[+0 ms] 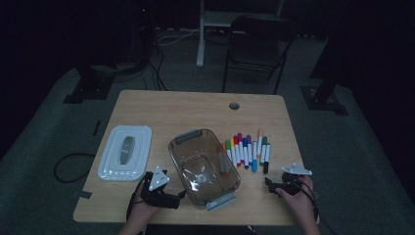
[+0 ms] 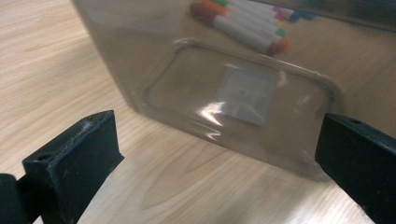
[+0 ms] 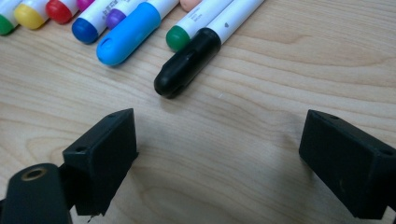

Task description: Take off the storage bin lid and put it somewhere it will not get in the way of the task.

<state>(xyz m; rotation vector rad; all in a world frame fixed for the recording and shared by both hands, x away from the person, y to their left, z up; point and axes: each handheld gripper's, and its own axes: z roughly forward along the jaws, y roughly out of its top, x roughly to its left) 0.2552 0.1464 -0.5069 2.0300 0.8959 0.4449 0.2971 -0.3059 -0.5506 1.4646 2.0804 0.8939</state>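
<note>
A clear plastic bin (image 1: 204, 166) stands in the middle of the wooden table (image 1: 171, 107), seemingly empty. To its right lies a row of colored markers (image 1: 247, 149), the black-capped marker (image 1: 266, 165) at the right end. My left gripper (image 1: 180, 197) rests open at the bin's near left side; its view shows the bin's clear wall (image 2: 243, 93) just ahead between the jaws. My right gripper (image 1: 270, 185) is open near the table's front right, just short of the black-capped marker (image 3: 187, 63), with nothing between its jaws.
A white lid (image 1: 126, 152) lies flat on the table's left. A cable hole (image 1: 234, 105) sits near the far edge. A folding chair (image 1: 257, 46) and stand legs are on the dark floor behind the table.
</note>
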